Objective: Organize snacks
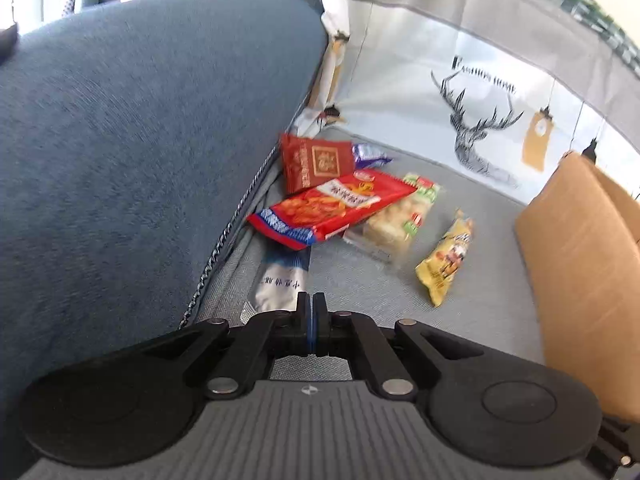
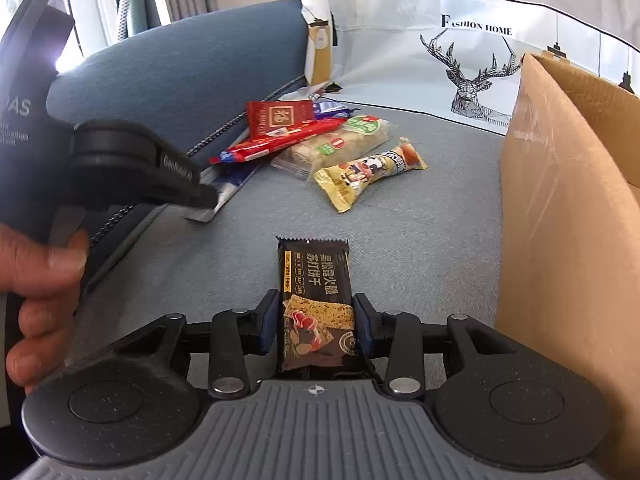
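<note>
A pile of snack packets lies on the grey sofa seat (image 2: 420, 208): a long red packet (image 1: 332, 208) (image 2: 280, 142), a dark red square packet (image 1: 316, 162) (image 2: 278, 116), a clear cracker pack (image 1: 400, 220) (image 2: 340, 148), a yellow packet (image 1: 446, 258) (image 2: 368, 174) and a white-blue packet (image 1: 282, 276). My left gripper (image 1: 311, 312) is shut and empty, just before the white-blue packet; it also shows in the right wrist view (image 2: 200, 196). My right gripper (image 2: 316, 320) is shut on a black cracker packet (image 2: 314, 304), held above the seat.
A blue sofa cushion (image 1: 140, 140) (image 2: 192, 60) rises on the left. An open cardboard box (image 2: 568, 220) (image 1: 584, 264) stands on the right. A white cloth with a deer print (image 2: 476, 76) hangs behind. A hand (image 2: 40, 292) holds the left gripper.
</note>
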Action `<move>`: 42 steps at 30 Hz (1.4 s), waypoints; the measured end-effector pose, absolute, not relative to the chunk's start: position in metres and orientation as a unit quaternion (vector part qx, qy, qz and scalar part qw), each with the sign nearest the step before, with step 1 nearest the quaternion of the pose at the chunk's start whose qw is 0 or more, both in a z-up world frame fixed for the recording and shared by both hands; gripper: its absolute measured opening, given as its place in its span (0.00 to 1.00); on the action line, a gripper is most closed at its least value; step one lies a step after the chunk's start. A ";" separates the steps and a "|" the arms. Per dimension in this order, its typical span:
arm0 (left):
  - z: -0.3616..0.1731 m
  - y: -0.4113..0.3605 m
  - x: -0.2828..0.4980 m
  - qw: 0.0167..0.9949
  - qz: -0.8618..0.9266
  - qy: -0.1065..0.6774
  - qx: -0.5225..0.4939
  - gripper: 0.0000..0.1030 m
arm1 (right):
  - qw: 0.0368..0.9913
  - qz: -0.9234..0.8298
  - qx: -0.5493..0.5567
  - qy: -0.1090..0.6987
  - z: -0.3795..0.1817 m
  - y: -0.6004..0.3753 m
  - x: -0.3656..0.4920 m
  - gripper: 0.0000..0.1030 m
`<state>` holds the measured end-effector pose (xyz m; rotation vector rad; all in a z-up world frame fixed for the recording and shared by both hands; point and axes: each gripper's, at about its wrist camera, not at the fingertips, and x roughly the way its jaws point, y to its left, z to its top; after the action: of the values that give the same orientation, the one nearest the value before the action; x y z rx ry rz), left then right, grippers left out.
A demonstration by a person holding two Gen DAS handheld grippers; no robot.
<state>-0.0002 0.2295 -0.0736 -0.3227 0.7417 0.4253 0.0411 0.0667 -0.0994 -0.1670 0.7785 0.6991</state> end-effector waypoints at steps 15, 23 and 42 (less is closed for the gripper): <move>-0.086 0.228 0.026 0.888 0.244 0.374 -0.112 0.41 | 0.848 0.330 -0.099 0.402 -0.109 0.069 0.039 0.55; -0.098 0.231 0.040 0.878 0.263 0.390 -0.092 0.32 | 0.847 0.336 -0.108 0.397 -0.111 0.074 0.041 0.56; -0.072 0.233 -0.003 0.892 0.189 0.355 -0.208 0.00 | 0.841 0.351 -0.101 0.400 -0.107 0.055 0.028 0.40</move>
<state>-0.0031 0.2334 -0.0723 -0.4315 0.7360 0.3926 0.0275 0.0549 -0.1069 -0.2137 0.8459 0.7410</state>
